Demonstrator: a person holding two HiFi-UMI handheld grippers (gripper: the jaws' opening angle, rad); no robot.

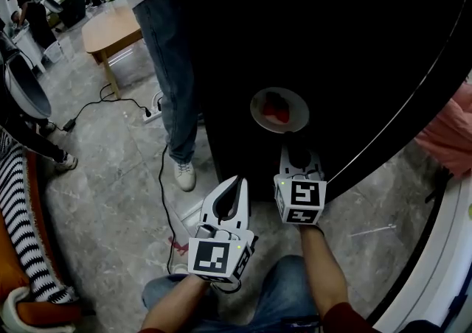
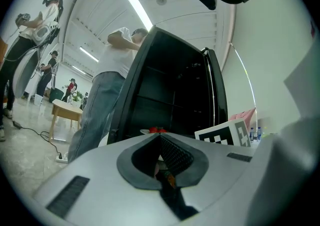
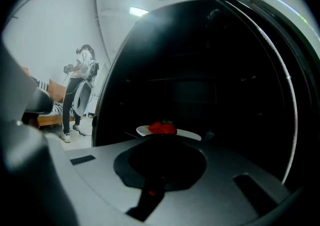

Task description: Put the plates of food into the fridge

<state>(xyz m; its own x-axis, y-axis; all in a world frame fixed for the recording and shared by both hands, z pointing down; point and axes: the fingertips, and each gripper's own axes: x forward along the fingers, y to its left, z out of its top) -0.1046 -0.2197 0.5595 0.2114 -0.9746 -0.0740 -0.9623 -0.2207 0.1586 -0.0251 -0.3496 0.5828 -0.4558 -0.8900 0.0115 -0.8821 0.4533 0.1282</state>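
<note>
Right gripper [image 1: 297,149] reaches forward into the dark open front of the fridge [image 1: 332,44]. Its jaws are drawn nearly together at the near rim of the white plate [image 1: 262,114], which they appear to pinch. In the right gripper view, the right gripper [image 3: 166,138] has the plate [image 3: 190,134] level and straight ahead at its tips. The red strawberries [image 3: 162,128] are piled on the half of the plate nearest the jaws, and the fridge [image 3: 200,70] shelves are faintly visible behind. From the head view the strawberries [image 1: 277,109] sit near the plate's middle, with the plate just beyond the gripper's tips and the black cavity all around it.

Left gripper [image 1: 237,180] hangs back outside the fridge, left of and nearer the person than the right one. Its own view shows the left gripper [image 2: 159,136] with jaws closed together on nothing. Past its tips that view catches the strawberries [image 2: 157,130] low against the fridge [image 2: 170,85].

Each gripper's cube bears black-and-white square marker patterns; nothing on them reads as words.

A standing person in jeans [image 1: 169,51] is just beside the fridge's left edge. A cable [image 1: 162,177] trails across the grey floor [image 1: 110,177], and a wooden table [image 1: 110,29] stands farther back.
</note>
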